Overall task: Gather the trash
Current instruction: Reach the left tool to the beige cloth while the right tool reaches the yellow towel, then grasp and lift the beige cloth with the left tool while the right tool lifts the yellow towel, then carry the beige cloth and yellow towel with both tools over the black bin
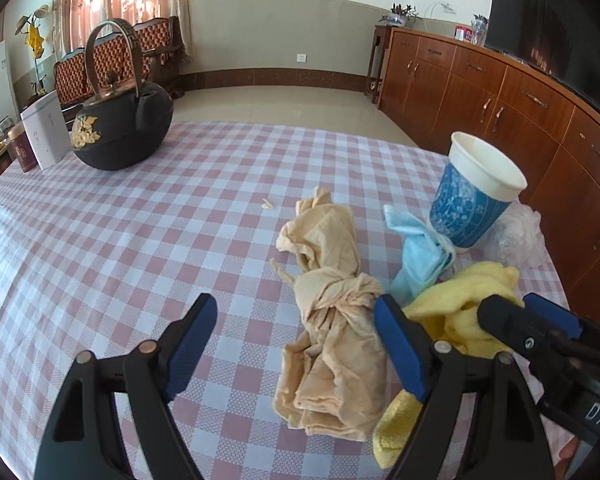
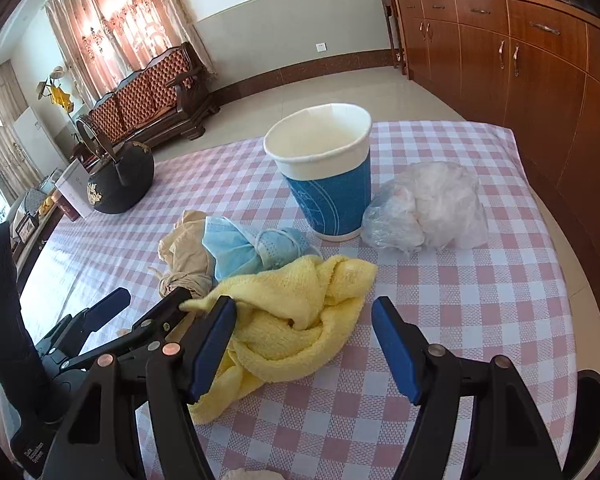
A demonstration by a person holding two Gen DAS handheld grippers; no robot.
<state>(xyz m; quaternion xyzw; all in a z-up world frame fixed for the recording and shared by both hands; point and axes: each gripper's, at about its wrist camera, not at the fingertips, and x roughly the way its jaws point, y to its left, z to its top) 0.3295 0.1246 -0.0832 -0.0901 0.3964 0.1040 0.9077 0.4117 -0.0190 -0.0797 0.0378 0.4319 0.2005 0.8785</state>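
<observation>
Between the left gripper's (image 1: pixel 296 344) parted jaws lies the beige cloth (image 1: pixel 332 344).

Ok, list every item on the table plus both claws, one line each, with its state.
paper cup: upright, looks empty
face mask: bundled, tied with its strap
beige cloth: knotted, lying flat
yellow towel: crumpled in a heap
plastic bag: scrunched beside the cup
kettle: upright, lid on, handle raised
left claw: open, over the beige cloth
right claw: open, over the yellow towel
</observation>
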